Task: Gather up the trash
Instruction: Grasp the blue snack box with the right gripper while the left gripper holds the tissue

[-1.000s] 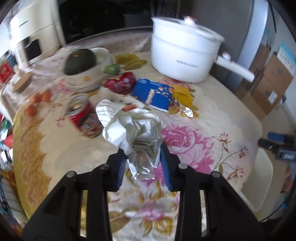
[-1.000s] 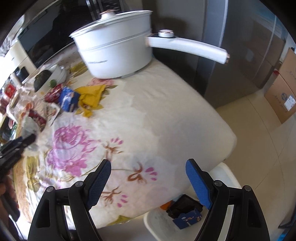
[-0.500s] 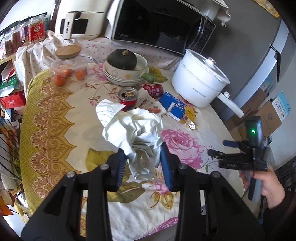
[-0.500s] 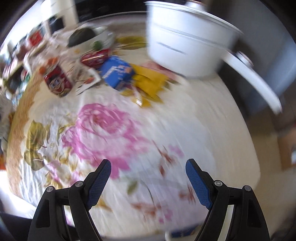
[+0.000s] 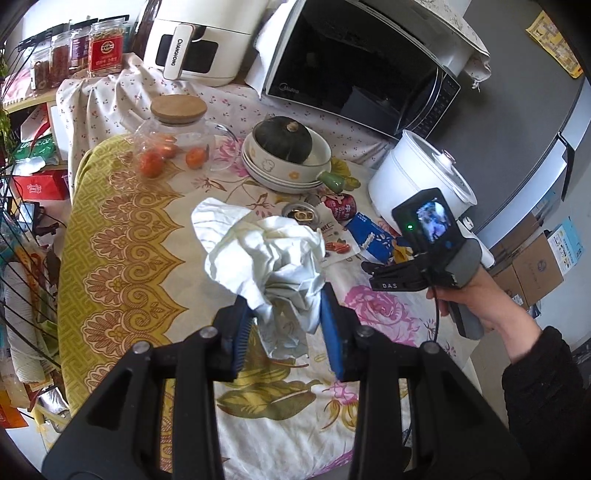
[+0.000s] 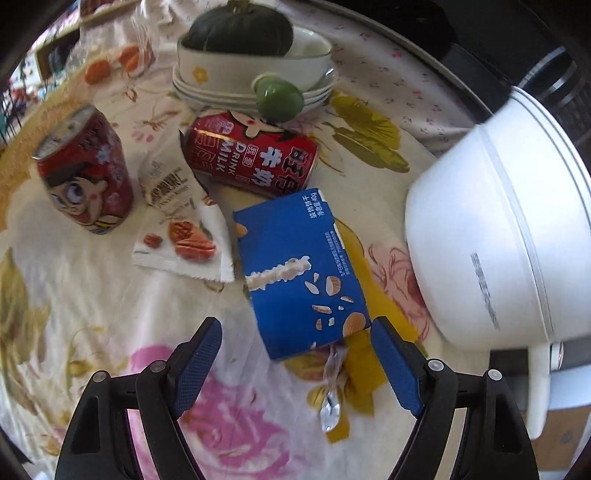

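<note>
My left gripper (image 5: pixel 286 325) is shut on a crumpled white bag (image 5: pixel 269 254), held up above the flowered tablecloth (image 5: pixel 122 236). My right gripper (image 6: pixel 297 363) stands open just over the near end of a flattened blue snack box (image 6: pixel 299 273), with nothing pressed between its pads. Beside the box lie a white snack wrapper (image 6: pixel 184 236), a red milk can on its side (image 6: pixel 251 155), an upright red can (image 6: pixel 85 173) and a yellow wrapper with clear foil (image 6: pixel 347 373). In the left wrist view a hand holds the right gripper's body (image 5: pixel 428 251) near the blue box (image 5: pixel 373 240).
A white electric pot (image 6: pixel 506 229) stands close on the right of the blue box. Stacked bowls with a dark squash (image 6: pixel 240 33) sit behind the cans. A glass jar with a wooden lid (image 5: pixel 177 125), a microwave (image 5: pixel 362 70) and an air fryer (image 5: pixel 199 40) stand at the back.
The left gripper has pulled back and up with the white bag. The right gripper swung from the table's far edge across to the blue box and came down low over it.
</note>
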`<move>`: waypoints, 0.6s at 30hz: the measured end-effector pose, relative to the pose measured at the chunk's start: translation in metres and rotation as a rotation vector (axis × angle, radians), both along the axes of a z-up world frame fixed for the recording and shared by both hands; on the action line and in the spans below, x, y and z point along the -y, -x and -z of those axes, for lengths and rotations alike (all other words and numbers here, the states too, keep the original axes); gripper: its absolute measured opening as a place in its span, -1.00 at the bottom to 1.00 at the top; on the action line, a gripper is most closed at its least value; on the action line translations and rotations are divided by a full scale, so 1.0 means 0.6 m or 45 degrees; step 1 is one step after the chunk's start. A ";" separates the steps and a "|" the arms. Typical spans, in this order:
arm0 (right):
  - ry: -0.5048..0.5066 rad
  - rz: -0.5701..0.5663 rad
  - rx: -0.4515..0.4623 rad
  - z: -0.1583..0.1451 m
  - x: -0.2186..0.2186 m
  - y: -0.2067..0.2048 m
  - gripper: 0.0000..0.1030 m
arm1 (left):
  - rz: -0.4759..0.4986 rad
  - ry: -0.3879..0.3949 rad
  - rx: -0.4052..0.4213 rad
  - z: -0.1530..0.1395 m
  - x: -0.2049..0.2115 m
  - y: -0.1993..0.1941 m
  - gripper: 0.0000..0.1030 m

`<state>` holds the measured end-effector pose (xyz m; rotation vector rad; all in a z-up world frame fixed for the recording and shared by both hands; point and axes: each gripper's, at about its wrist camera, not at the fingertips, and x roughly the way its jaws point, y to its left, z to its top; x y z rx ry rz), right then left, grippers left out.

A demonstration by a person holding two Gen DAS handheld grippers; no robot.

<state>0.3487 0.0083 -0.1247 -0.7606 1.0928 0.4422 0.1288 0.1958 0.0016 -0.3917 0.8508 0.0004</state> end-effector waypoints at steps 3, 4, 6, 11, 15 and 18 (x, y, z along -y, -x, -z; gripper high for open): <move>0.007 -0.005 0.019 0.009 -0.004 -0.013 0.61 | -0.014 0.003 -0.008 0.003 -0.007 -0.003 -0.28; 0.005 0.001 0.020 0.008 0.001 -0.015 0.59 | -0.019 0.006 -0.012 0.005 -0.008 -0.004 -0.28; 0.000 0.012 0.010 0.007 0.003 -0.019 0.35 | -0.022 0.009 -0.018 0.008 -0.010 -0.004 -0.28; -0.085 0.002 -0.039 -0.007 0.010 0.003 0.24 | -0.009 0.026 -0.015 0.007 -0.004 -0.003 -0.28; -0.117 -0.028 -0.066 -0.026 0.022 0.050 0.24 | 0.023 0.042 -0.019 0.008 0.007 -0.004 -0.28; -0.157 -0.009 -0.080 -0.047 0.044 0.087 0.24 | 0.043 0.057 -0.025 0.009 0.017 -0.005 -0.28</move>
